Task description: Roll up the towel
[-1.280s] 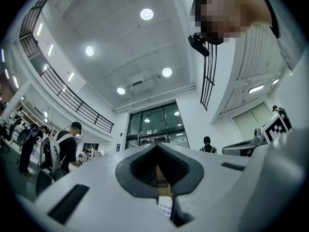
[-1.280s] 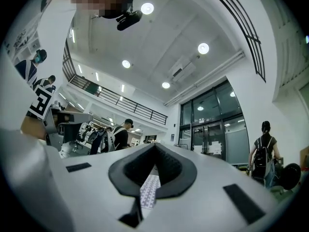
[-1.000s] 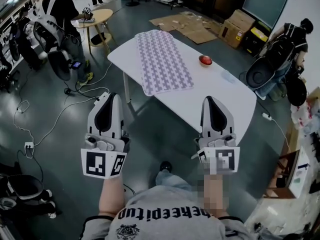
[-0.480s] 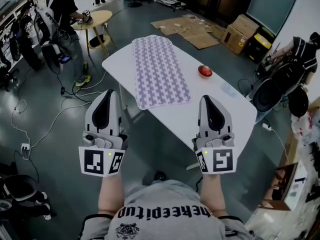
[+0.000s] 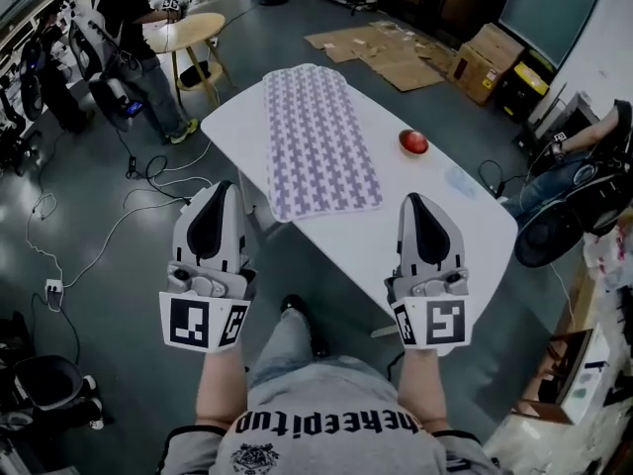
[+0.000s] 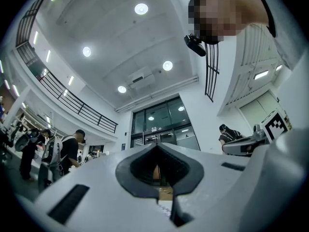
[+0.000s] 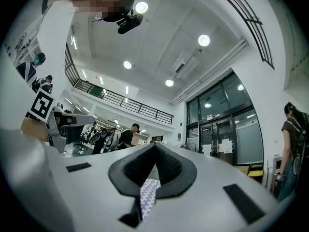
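Both claws are pinched shut with nothing in them. The left claw (image 5: 223,188) and right claw (image 5: 413,199) are held up side by side in the air, noses tipped up a little, and neither is touching the towel.

The towel (image 5: 318,137) is lying flat and fully spread out lengthwise on the white table (image 5: 445,216). It's a pale lilac-and-white pattern, and its near end comes right up to the table's edge, between the two claws as seen from above.

There's a small red thing (image 5: 412,142) on the table too, just beside the towel's right side but not touching it.

Further back there's flattened cardboard (image 5: 381,52) on the floor. Someone (image 5: 129,8) is standing at a little round side table (image 5: 188,30), and cables (image 5: 148,171) are snaking around on the left.
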